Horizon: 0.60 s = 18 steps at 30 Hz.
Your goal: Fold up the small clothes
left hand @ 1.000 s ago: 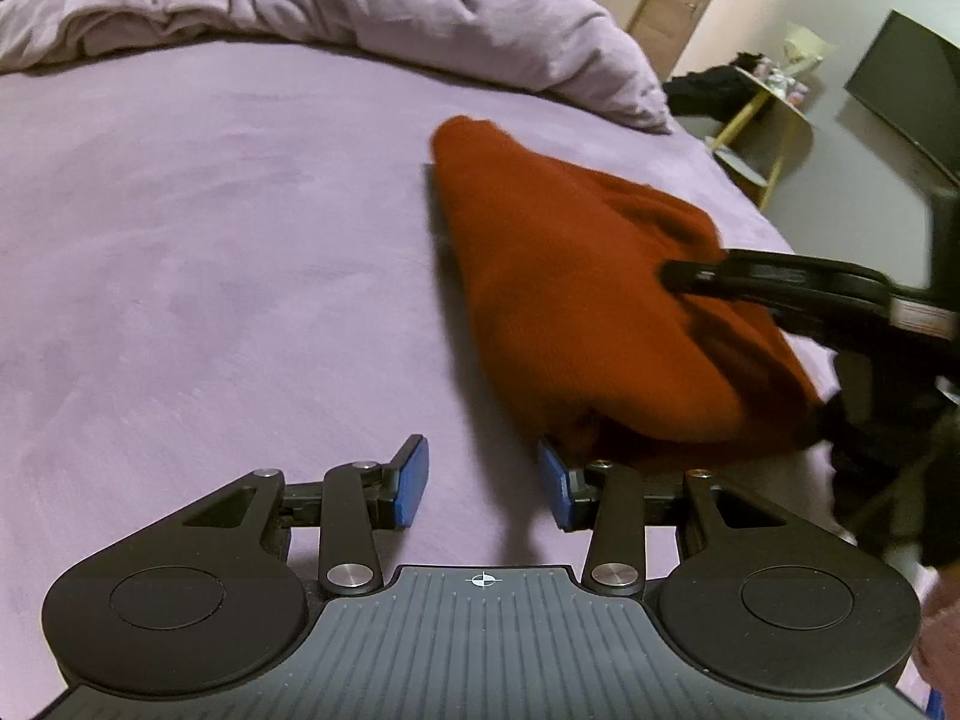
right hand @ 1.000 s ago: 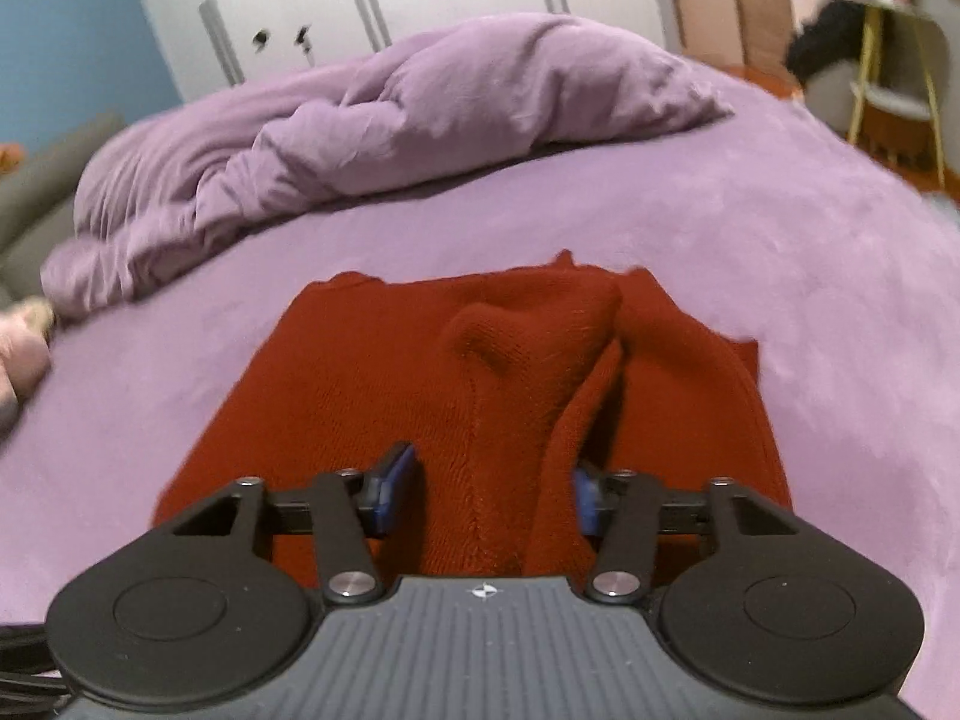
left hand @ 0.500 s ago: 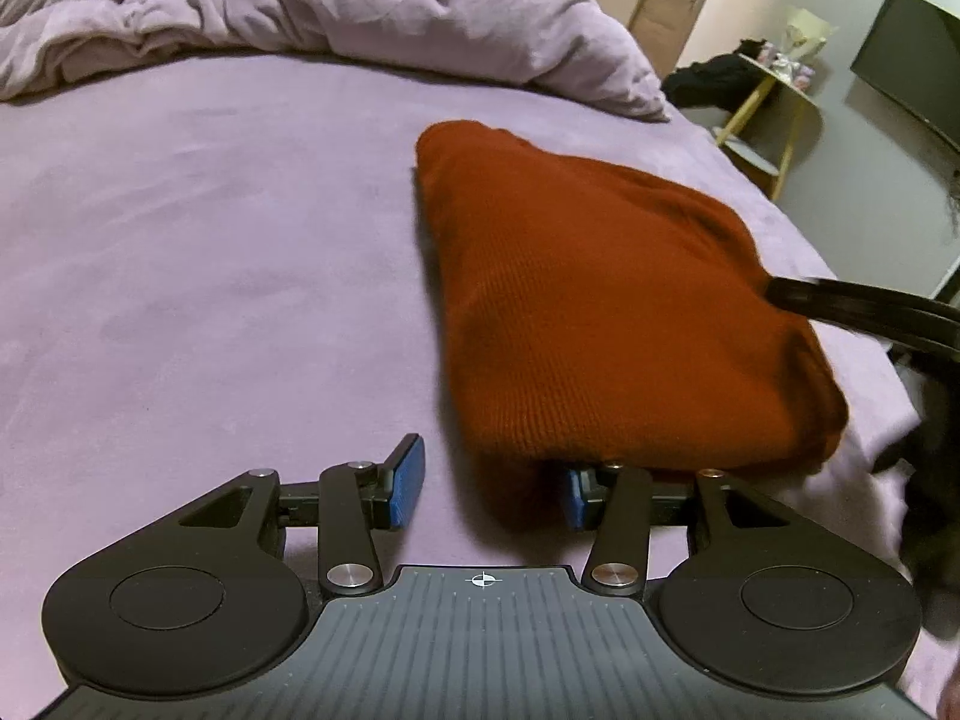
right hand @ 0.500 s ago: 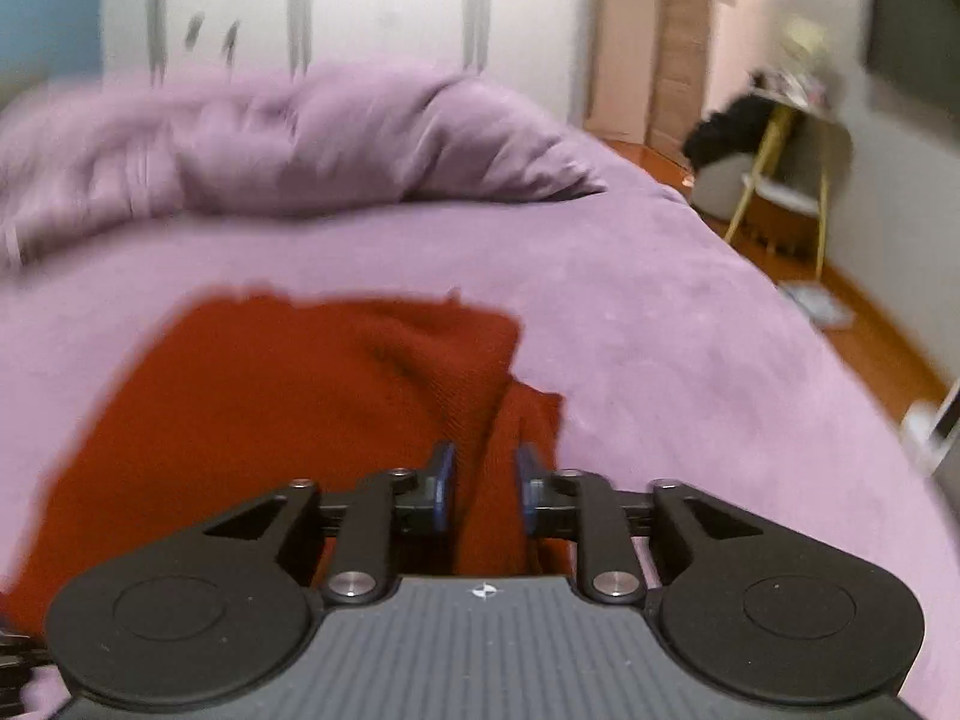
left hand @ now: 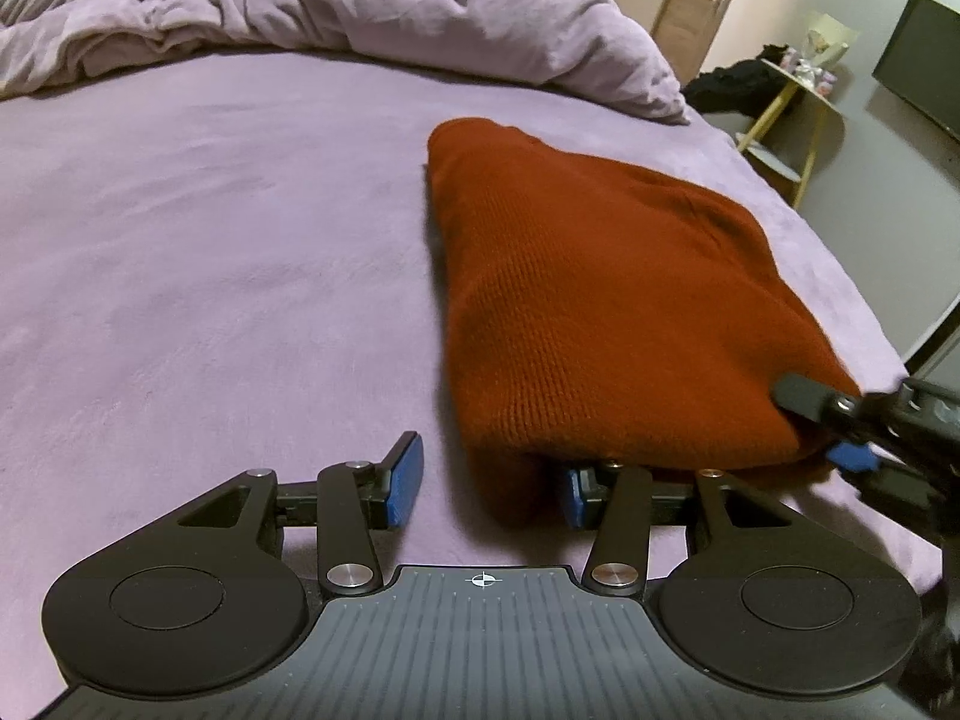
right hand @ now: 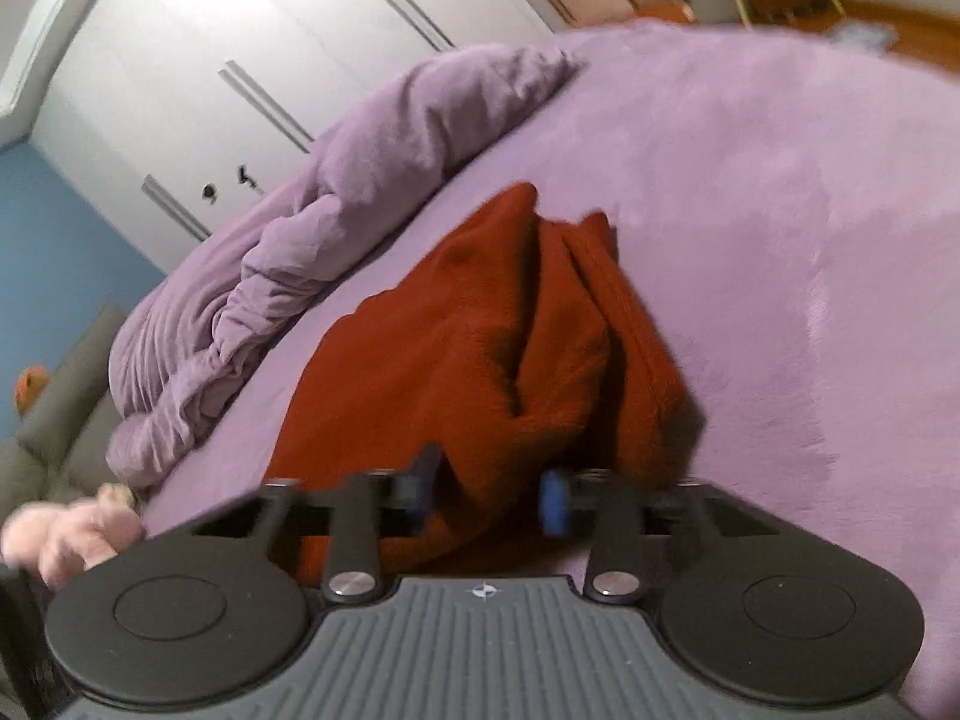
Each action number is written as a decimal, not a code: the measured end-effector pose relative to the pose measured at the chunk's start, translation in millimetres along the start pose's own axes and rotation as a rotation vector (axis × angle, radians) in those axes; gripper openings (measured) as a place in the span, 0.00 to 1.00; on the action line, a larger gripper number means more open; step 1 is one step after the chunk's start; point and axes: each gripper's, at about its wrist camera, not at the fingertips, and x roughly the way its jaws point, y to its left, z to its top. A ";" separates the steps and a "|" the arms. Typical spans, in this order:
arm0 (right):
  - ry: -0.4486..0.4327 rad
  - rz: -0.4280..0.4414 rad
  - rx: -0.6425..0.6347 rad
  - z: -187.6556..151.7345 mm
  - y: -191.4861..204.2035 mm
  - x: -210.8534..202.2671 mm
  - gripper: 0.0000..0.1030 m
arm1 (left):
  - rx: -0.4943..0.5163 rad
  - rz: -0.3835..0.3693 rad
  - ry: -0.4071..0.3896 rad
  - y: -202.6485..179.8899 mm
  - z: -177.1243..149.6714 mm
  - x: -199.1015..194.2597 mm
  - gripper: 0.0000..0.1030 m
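A: Where does the garment lie?

B: The rust-red knit [left hand: 606, 300] sits folded on the purple bedspread [left hand: 210, 240], toward three o'clock in the left wrist view, the rumpled duvet [left hand: 336, 6] at twelve.

A: And the grippers?

B: The left gripper [left hand: 486, 489] stands apart, pads not pressing, a near corner hanging between them, likely ready to steady it. The right gripper [right hand: 489, 489] is closing around a bunched fold, probably to lift it; its view is blurred.
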 end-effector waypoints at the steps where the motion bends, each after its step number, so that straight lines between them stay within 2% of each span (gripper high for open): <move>1: 0.005 0.021 0.028 2.5 -0.7 3.8 0.14 | 0.007 0.005 0.000 -0.6 -0.1 0.4 0.49; 2: 0.005 0.041 0.047 5.3 1.0 4.8 0.12 | 0.015 0.009 -0.001 -1.1 -0.1 0.7 0.51; 3: 0.001 0.112 0.120 9.7 -2.3 1.5 0.12 | 0.029 0.020 -0.001 -1.6 -0.1 0.9 0.51; 5: -0.023 0.394 0.448 14.3 -31.6 -3.8 0.11 | 0.049 0.058 -0.012 -2.2 -0.1 -1.0 0.55; 6: -0.053 0.485 0.562 13.3 -44.9 -6.1 0.11 | 0.044 0.071 -0.014 -0.7 0.2 -1.9 0.57; 7: -0.077 0.469 0.571 14.4 -50.4 -9.8 0.11 | 0.030 0.075 -0.016 1.5 0.5 -2.6 0.58; 8: -0.098 0.334 0.455 18.3 -46.7 -15.7 0.10 | 0.010 0.074 -0.008 3.9 1.7 -2.7 0.58; 10: -0.049 -0.004 0.138 19.7 -23.8 -13.0 0.11 | -0.018 0.056 0.020 8.5 4.1 -1.7 0.58; 11: -0.008 -0.083 0.040 14.0 -17.0 -6.4 0.11 | -0.026 0.051 0.028 10.3 4.8 -1.9 0.57; 14: 0.004 -0.081 -0.043 8.4 -9.5 -10.0 0.11 | -0.033 0.047 0.048 14.5 5.3 -5.4 0.57; 18: -0.003 -0.121 -0.080 13.1 -2.5 -24.1 0.20 | -0.050 0.033 0.089 19.7 8.8 -14.3 0.58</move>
